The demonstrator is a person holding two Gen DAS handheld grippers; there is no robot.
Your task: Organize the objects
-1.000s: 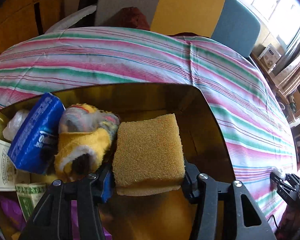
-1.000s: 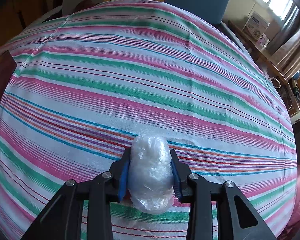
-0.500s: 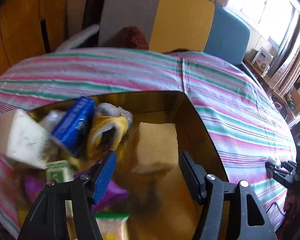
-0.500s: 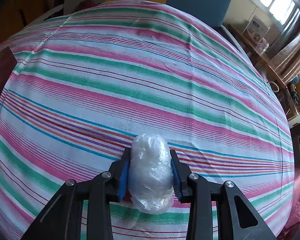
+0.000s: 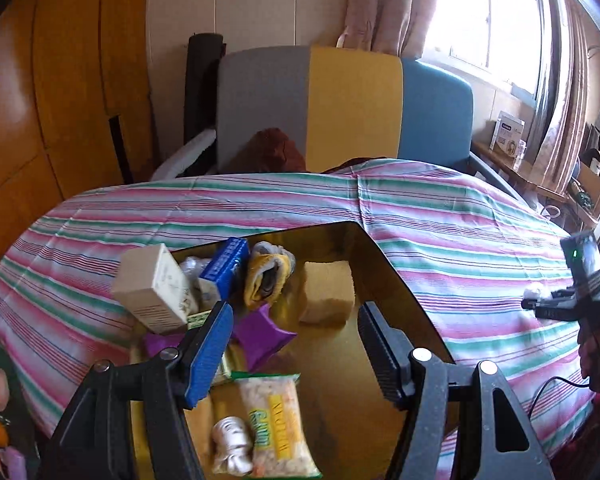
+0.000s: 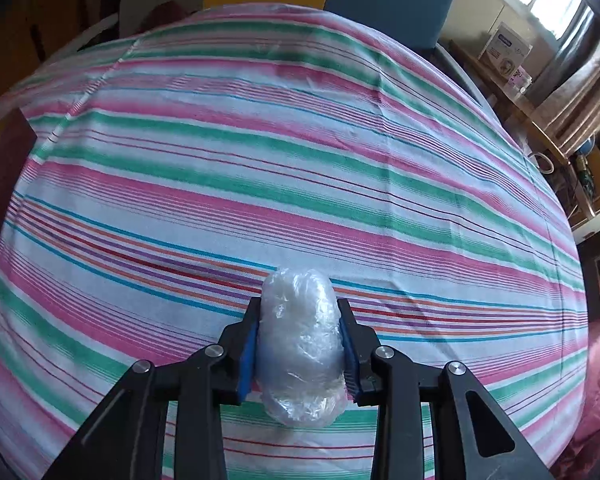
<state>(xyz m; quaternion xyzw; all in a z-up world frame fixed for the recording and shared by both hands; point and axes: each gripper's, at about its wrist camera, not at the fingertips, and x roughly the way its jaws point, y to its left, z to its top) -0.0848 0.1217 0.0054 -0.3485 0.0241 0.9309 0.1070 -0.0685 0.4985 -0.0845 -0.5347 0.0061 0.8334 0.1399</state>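
A gold-lined box point(image 5: 384, 264) sits on the striped tablecloth point(image 5: 440, 216). In it lie a yellow sponge point(image 5: 327, 292), a yellow cloth bundle point(image 5: 266, 280), a blue pack point(image 5: 224, 265), a cream carton point(image 5: 152, 286), a purple piece point(image 5: 260, 334), a snack bag point(image 5: 274, 420) and a white coil point(image 5: 230, 440). My left gripper point(image 5: 294, 320) is open and empty, raised above the box. My right gripper point(image 6: 298, 320) is shut on a clear plastic-wrapped bundle point(image 6: 298, 340) just above the cloth. It also shows at the far right of the left wrist view point(image 5: 572, 300).
A grey, yellow and blue chair back point(image 5: 340, 104) stands behind the table. A wooden wall point(image 5: 60, 80) is at left. A window and a cluttered shelf point(image 5: 512, 132) are at right. The dark box side point(image 6: 0, 184) shows at the left edge of the right wrist view.
My left gripper let go of the sponge, opened and drew up and back from the box. The sponge now lies in the box. My right gripper kept its hold and barely moved.
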